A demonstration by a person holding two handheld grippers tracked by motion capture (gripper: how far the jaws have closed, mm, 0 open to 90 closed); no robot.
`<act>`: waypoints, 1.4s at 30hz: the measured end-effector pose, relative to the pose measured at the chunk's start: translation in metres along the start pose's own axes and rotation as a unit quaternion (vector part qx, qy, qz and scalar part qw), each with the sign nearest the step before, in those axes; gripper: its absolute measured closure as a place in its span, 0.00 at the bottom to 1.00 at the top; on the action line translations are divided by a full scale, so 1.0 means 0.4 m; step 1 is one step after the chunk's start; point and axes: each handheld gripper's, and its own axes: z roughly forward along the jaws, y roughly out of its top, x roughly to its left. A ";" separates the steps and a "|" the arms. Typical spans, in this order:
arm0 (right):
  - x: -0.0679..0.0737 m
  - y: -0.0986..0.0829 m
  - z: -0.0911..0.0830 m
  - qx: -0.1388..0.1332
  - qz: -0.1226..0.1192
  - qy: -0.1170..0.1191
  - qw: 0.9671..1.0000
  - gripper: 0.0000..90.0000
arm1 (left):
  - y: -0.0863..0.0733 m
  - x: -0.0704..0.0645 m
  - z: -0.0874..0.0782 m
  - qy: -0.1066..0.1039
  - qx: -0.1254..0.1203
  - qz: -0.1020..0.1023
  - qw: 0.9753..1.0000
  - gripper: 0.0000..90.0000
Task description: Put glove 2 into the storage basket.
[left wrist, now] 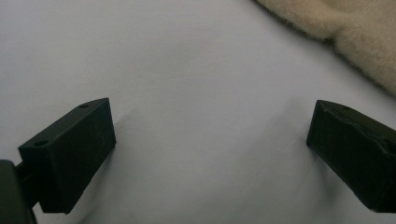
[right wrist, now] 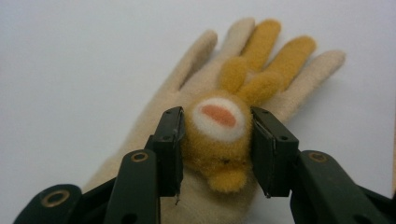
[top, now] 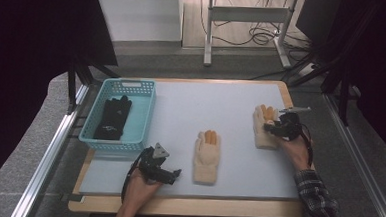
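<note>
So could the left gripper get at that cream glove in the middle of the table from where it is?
Probably yes. The left gripper is open and sits just beside the middle glove, with only bare table mat between them.

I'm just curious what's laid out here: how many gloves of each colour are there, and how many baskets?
Cream gloves with orange trim: 2, one mid-table, one at the right gripper
Black gloves: 1 showing, in the basket; a second beneath it can't be ruled out
Turquoise baskets: 1
Total: 4 things
</note>
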 end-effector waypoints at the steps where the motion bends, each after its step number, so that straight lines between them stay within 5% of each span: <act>1: 0.010 0.004 -0.015 -0.008 0.003 0.004 1.000 0.63 | 0.000 0.000 0.000 0.000 0.000 0.000 1.000 0.01; 14: 0.103 0.031 -0.103 -0.040 0.004 0.025 0.999 0.63 | 0.000 0.000 0.000 0.000 0.001 0.000 1.000 0.01; 23: 0.221 0.042 -0.151 -0.058 -0.006 0.062 0.996 0.63 | 0.000 0.000 0.000 0.000 0.001 0.000 1.000 0.01; 32: 0.342 0.028 -0.152 -0.050 -0.015 0.094 0.994 0.63 | 0.000 0.000 0.000 0.001 0.000 0.000 1.000 0.01; 42: 0.486 -0.003 -0.125 -0.042 0.012 0.125 0.991 0.63 | 0.000 0.000 0.000 0.001 -0.001 0.000 1.000 0.01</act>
